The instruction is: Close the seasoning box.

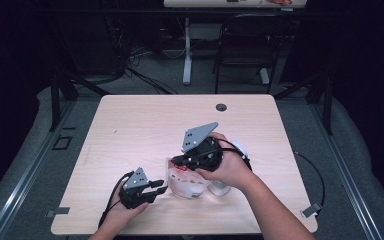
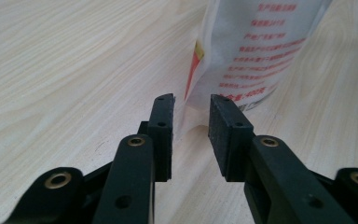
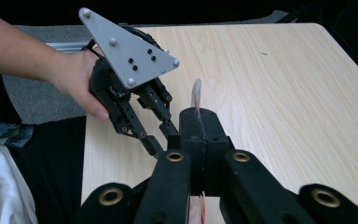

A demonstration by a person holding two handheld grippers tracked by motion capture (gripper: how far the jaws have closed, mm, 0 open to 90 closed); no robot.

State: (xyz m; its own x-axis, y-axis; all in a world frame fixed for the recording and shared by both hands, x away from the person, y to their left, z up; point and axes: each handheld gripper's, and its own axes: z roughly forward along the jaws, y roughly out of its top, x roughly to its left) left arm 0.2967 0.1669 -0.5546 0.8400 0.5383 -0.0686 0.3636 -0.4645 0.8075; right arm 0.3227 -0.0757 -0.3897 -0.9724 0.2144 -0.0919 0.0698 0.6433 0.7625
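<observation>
A white plastic bag (image 1: 185, 181) with red print stands on the wooden table (image 1: 130, 125), near its front edge. My right gripper (image 1: 176, 161) comes from the right and is shut on the bag's top edge; a thin strip of that bag (image 3: 196, 93) sticks out past the closed jaws of the right gripper (image 3: 199, 116). My left gripper (image 1: 162, 187) lies low at the bag's left side. In the left gripper view its jaws stand apart, the left gripper (image 2: 191, 105) just short of the bag's (image 2: 251, 51) lower corner, pads not touching it. The right gripper view also shows the left gripper (image 3: 165, 137).
A white rounded object (image 1: 222, 189) sits on the table under my right hand, partly hidden. A round cable hole (image 1: 221, 107) is at the table's far edge. A chair (image 1: 245, 45) and a desk leg (image 1: 187, 50) stand beyond the table.
</observation>
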